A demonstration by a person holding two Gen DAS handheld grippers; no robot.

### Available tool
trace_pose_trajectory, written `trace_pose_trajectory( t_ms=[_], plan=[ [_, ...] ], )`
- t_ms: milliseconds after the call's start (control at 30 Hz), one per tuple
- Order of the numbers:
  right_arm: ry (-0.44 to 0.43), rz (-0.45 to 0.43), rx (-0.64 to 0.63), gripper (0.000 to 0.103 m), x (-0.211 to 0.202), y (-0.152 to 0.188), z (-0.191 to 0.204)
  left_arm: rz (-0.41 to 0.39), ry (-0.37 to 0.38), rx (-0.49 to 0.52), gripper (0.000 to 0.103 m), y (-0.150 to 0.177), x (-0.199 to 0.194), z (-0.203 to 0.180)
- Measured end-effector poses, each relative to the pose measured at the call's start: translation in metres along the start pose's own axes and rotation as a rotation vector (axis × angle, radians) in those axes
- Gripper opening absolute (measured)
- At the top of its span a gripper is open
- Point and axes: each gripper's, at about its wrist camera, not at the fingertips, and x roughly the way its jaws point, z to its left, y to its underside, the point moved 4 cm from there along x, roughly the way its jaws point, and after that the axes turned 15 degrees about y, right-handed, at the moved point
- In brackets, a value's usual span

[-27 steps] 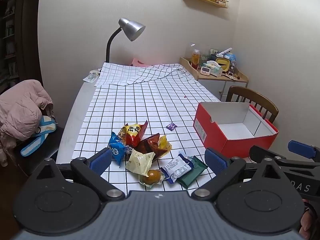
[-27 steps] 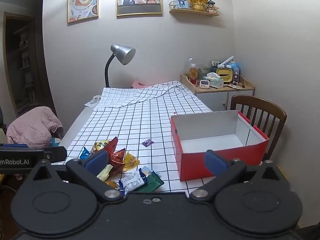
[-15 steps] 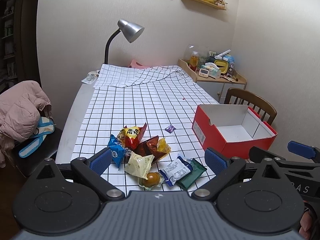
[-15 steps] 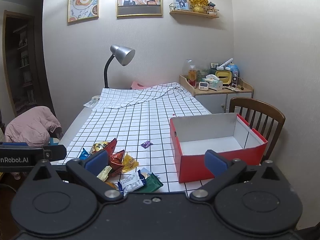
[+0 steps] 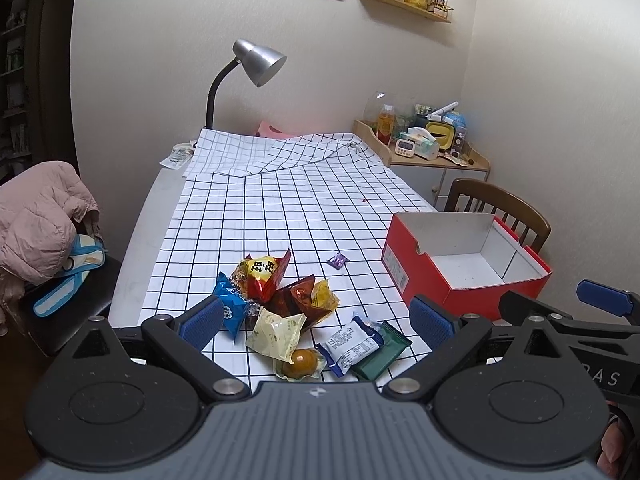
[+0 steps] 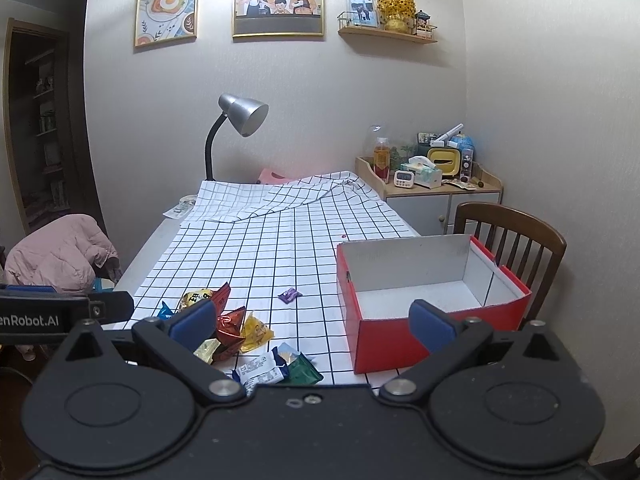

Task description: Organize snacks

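A pile of snack packets [image 5: 288, 308] lies on the checked tablecloth near the table's front edge; it also shows in the right wrist view [image 6: 240, 336]. A small purple candy [image 5: 338, 259] lies apart, toward the box. An empty red box [image 5: 464, 264] with white inside stands at the right; it also shows in the right wrist view [image 6: 432, 304]. My left gripper [image 5: 316, 320] is open and empty, above and short of the pile. My right gripper [image 6: 310, 320] is open and empty, between pile and box.
A grey desk lamp [image 5: 248, 72] stands at the table's far end, where the cloth is folded. A wooden chair [image 5: 496, 212] stands behind the box. A pink jacket [image 5: 40, 216] lies on a chair at the left. A cluttered side cabinet [image 5: 428, 152] is at the far right.
Both grippers have drifted slightly back and up, so the table looks a little farther away. Nothing on the table has moved.
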Motion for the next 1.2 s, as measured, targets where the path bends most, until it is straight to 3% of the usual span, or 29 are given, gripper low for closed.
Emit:
trace_pose_trajectory(
  t_ms=[467,733,933,1200],
  plan=[
    [-0.017,0.029,-0.051,0.103,0.02,-0.001,0.006,0.038,-0.024,-0.033,0.1,-0.001,0.019,0.01],
    [-0.083,0.063,-0.063,0.102,0.058,0.003,0.012,0.068,-0.104,-0.113,0.1,-0.004,0.043,0.035],
    [-0.171,0.193,-0.11,0.097,0.103,0.025,0.021,0.159,-0.157,-0.182,0.1,0.007,0.078,0.057],
    [-0.208,0.312,-0.209,0.083,0.154,0.064,0.034,0.23,-0.229,-0.159,0.1,0.023,0.127,0.076]
  ],
)
